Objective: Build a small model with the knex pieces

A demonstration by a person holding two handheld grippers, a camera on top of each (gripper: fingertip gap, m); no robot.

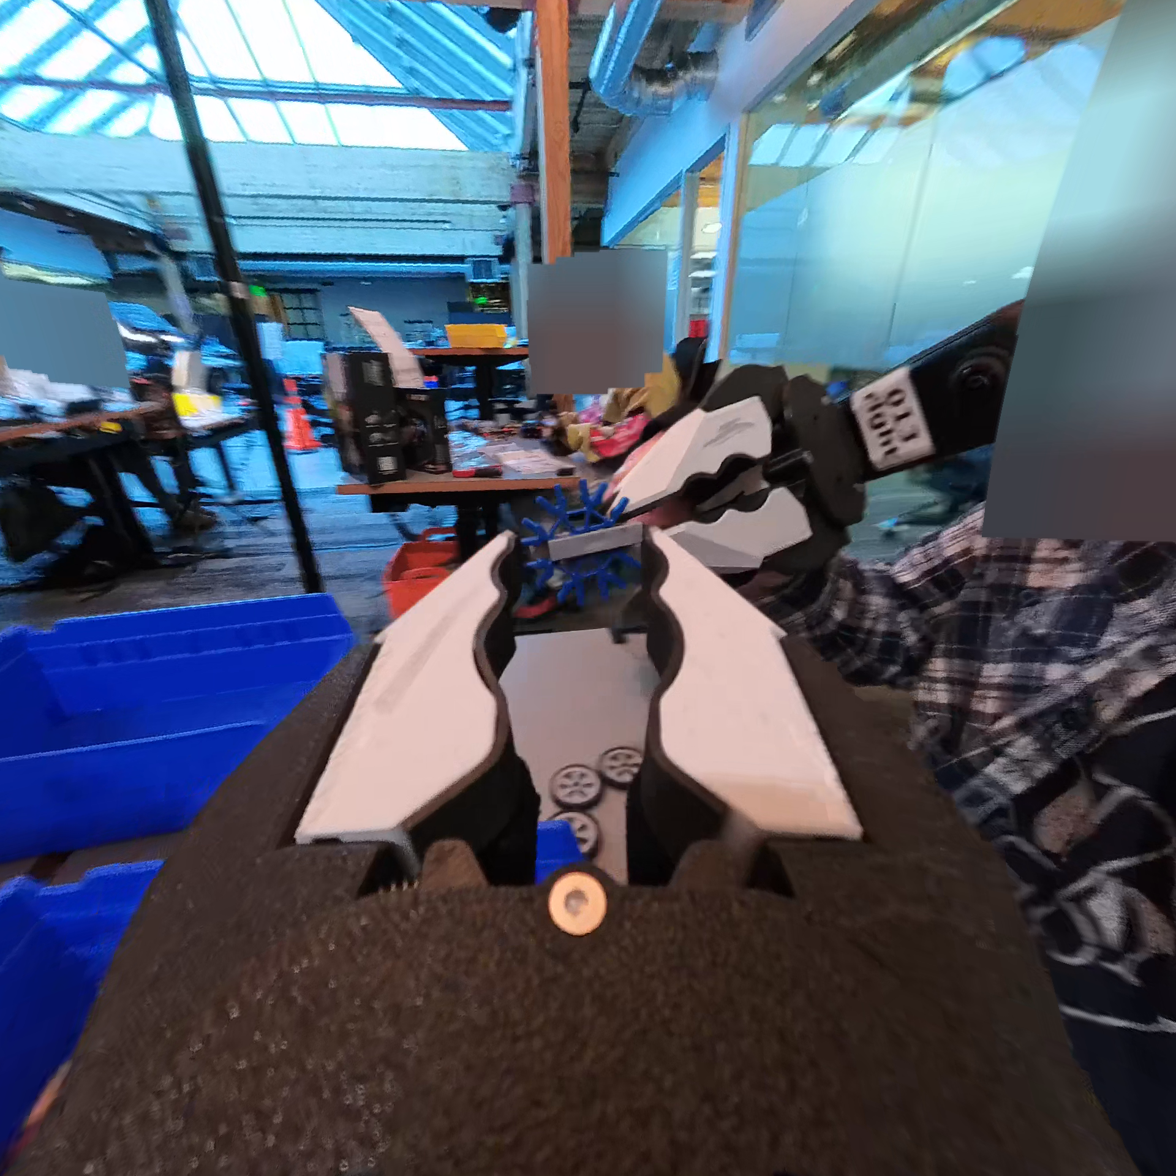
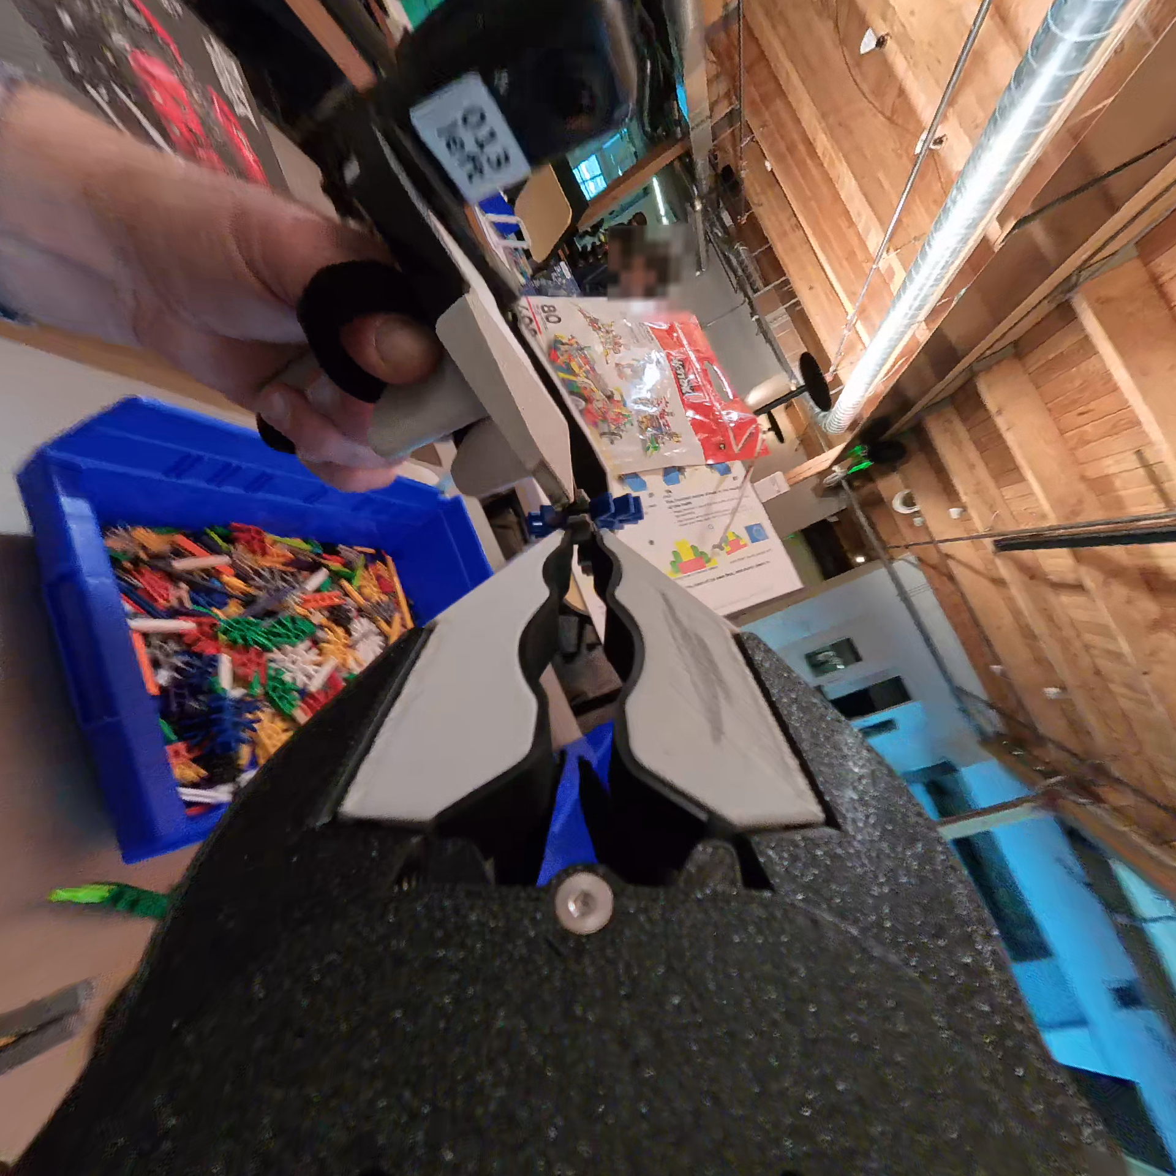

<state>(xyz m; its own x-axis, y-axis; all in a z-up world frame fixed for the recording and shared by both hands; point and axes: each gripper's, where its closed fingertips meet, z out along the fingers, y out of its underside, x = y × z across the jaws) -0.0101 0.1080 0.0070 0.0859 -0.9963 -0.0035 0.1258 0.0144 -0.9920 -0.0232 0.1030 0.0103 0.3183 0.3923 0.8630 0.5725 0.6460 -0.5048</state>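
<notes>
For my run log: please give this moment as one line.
left gripper: shut on grey rod | right gripper: shut on blue snowflake connector | blue bin: mixed pieces | wheels: on table

Glossy plastic bin (image 2: 83,636), matt tongs (image 2: 582,541).

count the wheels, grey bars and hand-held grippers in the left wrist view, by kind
grey wheels: 3 in view, on the table
grey bar: 1
hand-held grippers: 2, the left hand-held gripper clamped on the grey bar, the right hand-held gripper pinching the blue snowflake piece
total: 6
</notes>
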